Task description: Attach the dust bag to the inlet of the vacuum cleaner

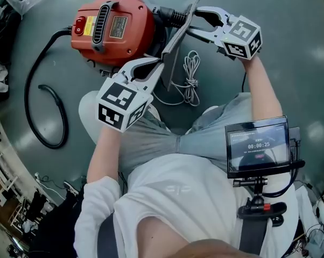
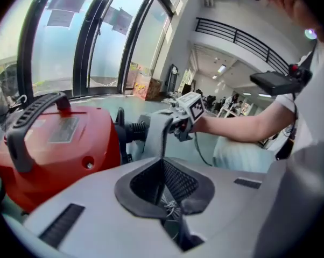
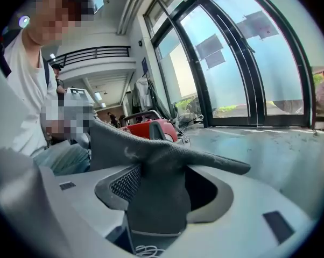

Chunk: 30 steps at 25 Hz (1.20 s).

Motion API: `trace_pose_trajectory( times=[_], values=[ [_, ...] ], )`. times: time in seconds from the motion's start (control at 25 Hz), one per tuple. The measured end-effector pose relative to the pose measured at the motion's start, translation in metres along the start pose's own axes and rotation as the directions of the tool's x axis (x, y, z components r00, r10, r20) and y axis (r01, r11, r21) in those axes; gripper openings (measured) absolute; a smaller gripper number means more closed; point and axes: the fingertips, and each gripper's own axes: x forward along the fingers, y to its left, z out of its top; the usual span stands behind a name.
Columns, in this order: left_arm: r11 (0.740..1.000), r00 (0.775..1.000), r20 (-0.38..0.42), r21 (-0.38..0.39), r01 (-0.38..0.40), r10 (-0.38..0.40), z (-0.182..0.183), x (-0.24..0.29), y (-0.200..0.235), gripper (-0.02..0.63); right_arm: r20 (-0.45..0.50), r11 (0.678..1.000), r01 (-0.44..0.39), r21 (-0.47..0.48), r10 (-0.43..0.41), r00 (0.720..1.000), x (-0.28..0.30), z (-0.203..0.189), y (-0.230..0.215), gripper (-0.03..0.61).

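Grey dust bag (image 1: pixel 178 36) held edge-on at upper centre of head view, left tongs (image 1: pixel 160 65) closed tight on its lower edge, right tongs (image 1: pixel 194 21) clamped on bunched upper fabric, just right of red vacuum cleaner (image 1: pixel 113 28).

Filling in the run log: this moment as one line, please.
left gripper: shut on dust bag | right gripper: shut on dust bag | dust bag: at inlet of vacuum cleaner | attached: cannot tell

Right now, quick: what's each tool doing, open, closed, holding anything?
Left tool: closed on the dust bag, at its thin edge.
Right tool: closed on a thick fold of the dust bag.
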Motion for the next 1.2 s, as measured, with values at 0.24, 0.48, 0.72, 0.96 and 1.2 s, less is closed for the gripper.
trace_pose_trajectory(
  times=[0.24,0.48,0.72,0.96,1.2],
  values=[
    [0.979,0.876,0.438,0.112,0.169,-0.202,0.111,-0.063,0.003,0.015,-0.041,0.996,0.015,-0.09,-0.019,0.999,-0.002,-0.001,0.005,0.238],
    [0.971,0.753,0.615,0.176,0.159,-0.235,0.196,-0.015,0.063,0.015,-0.015,0.988,0.003,-0.152,-0.006,1.0,0.002,0.006,0.001,0.238],
    [0.924,0.738,0.558,0.19,0.332,-0.38,0.191,-0.001,0.052,0.014,0.045,0.998,-0.051,-0.04,0.053,0.998,0.014,0.01,0.0,0.239],
    [0.904,0.645,0.665,0.113,0.411,-0.376,0.206,-0.025,0.064,0.007,0.031,0.991,-0.036,-0.132,0.041,0.999,0.008,0.003,-0.002,0.238],
    [0.9,0.641,0.675,0.08,0.428,-0.365,0.206,-0.024,0.058,0.006,-0.032,0.974,-0.066,-0.215,0.061,0.998,0.006,0.001,0.008,0.259]
  ],
)
